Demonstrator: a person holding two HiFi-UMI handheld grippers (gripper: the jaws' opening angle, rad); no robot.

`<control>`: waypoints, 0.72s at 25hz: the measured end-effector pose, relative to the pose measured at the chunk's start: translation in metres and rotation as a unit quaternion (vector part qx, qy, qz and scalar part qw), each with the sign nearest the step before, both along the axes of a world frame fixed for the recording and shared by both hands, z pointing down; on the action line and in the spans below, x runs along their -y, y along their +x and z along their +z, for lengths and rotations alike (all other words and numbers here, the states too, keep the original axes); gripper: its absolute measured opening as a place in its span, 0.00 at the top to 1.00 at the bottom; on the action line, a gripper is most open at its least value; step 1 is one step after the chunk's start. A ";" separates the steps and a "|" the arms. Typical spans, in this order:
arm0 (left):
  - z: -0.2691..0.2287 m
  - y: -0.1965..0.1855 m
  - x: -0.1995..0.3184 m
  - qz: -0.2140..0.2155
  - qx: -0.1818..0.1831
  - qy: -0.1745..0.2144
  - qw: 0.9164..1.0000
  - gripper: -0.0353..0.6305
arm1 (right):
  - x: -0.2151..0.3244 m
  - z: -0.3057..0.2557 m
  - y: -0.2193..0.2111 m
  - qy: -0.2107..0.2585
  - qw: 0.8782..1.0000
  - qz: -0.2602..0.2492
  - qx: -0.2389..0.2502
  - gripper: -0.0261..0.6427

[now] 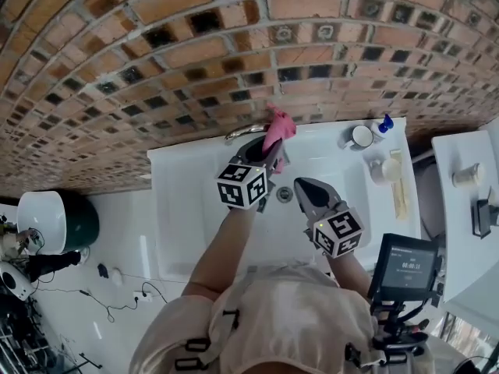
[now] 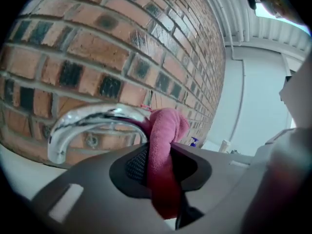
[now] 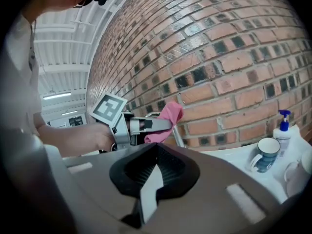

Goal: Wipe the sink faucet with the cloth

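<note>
While clamped as a bunched pink terry cloth (image 2: 163, 140) in the closed jaws of the left gripper (image 2: 162, 165), pokes only a small wad past the tips, right at the root end of the curved chrome faucet (image 2: 83, 123) and close to the red brick wall (image 2: 97, 43); cannot tell whether touching the metal. Could snag on rough brick and mortar if swept too far back, then drag loose from the pads. Could scrape hard grey plastic along the chrome if pressed with so little fabric out front. Leaves the right gripper (image 3: 155, 172) empty, jaws slightly apart, low over the white sink basin (image 1: 178, 209). Could knock the dark mug (image 3: 267, 154) or the white soap bottle with blue pump (image 3: 282, 126) off the rim if swung wide to that side.
</note>
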State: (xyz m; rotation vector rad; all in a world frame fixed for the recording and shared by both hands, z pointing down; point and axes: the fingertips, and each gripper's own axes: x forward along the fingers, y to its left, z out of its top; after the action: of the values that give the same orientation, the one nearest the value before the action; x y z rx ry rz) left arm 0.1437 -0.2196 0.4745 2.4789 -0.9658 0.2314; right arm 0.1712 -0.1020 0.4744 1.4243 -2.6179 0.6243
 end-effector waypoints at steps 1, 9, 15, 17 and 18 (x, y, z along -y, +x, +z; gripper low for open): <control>0.008 0.003 0.001 0.002 0.009 -0.005 1.000 0.81 | 0.000 0.002 0.006 -0.002 1.000 0.005 0.002 0.97; 0.056 0.014 0.003 0.008 0.068 -0.053 0.996 0.81 | 0.005 0.008 0.025 -0.004 1.000 0.012 0.012 0.97; 0.034 0.014 0.000 -0.006 0.033 -0.039 0.999 0.81 | 0.008 0.006 0.024 -0.002 1.000 0.008 0.011 0.97; 0.010 0.014 -0.003 -0.010 0.008 -0.016 1.000 0.81 | 0.008 0.007 0.023 -0.004 1.000 0.007 0.009 0.97; -0.002 0.012 -0.005 -0.013 -0.002 -0.003 1.000 0.81 | 0.007 0.006 0.022 -0.004 1.000 0.005 0.008 0.97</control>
State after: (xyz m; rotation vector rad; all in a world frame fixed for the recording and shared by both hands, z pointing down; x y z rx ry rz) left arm 0.1555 -0.2149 0.4724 2.4597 -0.9933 0.2217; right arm 0.1928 -0.1093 0.4806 1.4359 -2.6186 0.6493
